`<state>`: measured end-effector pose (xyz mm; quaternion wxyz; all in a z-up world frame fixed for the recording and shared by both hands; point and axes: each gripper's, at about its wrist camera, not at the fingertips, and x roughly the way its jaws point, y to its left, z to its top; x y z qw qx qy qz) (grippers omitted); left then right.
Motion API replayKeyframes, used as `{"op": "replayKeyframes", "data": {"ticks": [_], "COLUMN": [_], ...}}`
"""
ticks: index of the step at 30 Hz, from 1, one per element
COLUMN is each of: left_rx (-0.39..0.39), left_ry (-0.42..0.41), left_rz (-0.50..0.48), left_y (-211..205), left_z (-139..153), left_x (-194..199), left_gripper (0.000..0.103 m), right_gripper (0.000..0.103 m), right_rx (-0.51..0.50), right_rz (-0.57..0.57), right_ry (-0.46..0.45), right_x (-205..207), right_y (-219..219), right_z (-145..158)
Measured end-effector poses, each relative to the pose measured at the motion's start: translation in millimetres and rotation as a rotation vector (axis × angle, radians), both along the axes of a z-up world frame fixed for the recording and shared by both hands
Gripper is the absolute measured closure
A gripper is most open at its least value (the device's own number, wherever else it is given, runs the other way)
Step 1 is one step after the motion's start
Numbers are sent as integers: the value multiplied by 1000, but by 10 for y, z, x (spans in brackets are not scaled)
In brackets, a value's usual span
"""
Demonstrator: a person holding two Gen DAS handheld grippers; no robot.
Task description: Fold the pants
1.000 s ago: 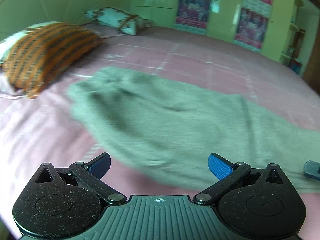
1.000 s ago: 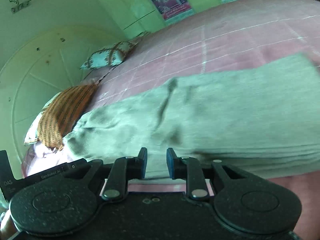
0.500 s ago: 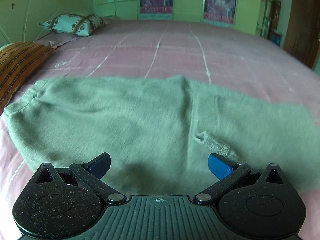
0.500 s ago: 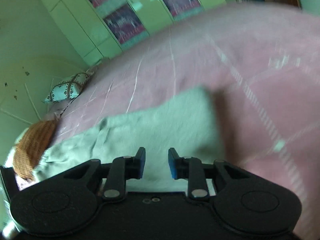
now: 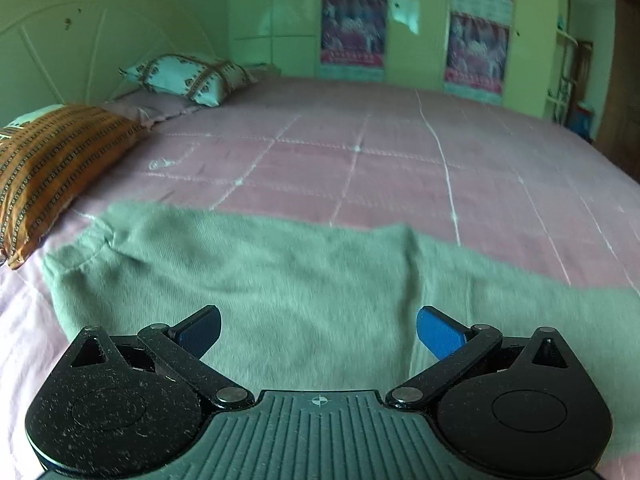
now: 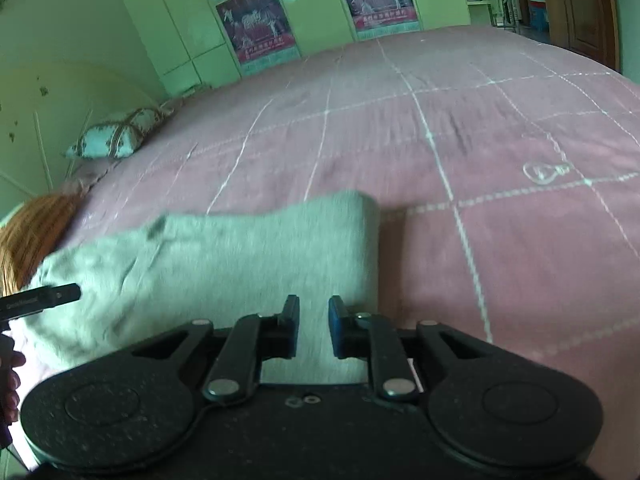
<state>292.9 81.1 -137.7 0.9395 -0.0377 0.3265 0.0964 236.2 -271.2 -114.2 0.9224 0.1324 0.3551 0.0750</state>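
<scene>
Grey-green pants [image 5: 280, 280] lie flat across the near side of a pink bed, waistband toward the left. My left gripper [image 5: 318, 330] is wide open and empty, hovering just above the upper part of the pants. In the right wrist view the pants [image 6: 240, 264] end in a leg hem at the right. My right gripper [image 6: 314, 330] hovers over that leg end with its jaws a narrow gap apart and nothing between them. The left gripper's side [image 6: 40, 300] shows at the left edge there.
The pink quilted bedspread [image 5: 400, 152] stretches far beyond the pants. An orange striped pillow [image 5: 52, 160] lies left of the waistband, a patterned pillow [image 5: 188, 76] behind it. Green wardrobes with posters [image 6: 256, 28] line the far wall. A door [image 6: 588, 8] stands at the right.
Both grippers have swung over the pants. The left one moved over the upper part. The right one moved along the leg to its hem end. Jaw openings are unchanged.
</scene>
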Motion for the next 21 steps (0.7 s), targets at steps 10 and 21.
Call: {"op": "replayKeyframes", "data": {"ticks": [10,21], "left_rx": [-20,-17], "left_ry": [123,124], "left_rz": [-86,-109], "left_y": [-148,-314], "left_z": [-445,-586], "left_x": [395,916], "left_gripper": [0,0], "right_gripper": [94,96], "right_rx": [-85,-90], "right_rz": [24,-25], "right_ry": [57,37], "right_x": [567,933], "right_y": [94,74], "right_z": [-186,-300]}}
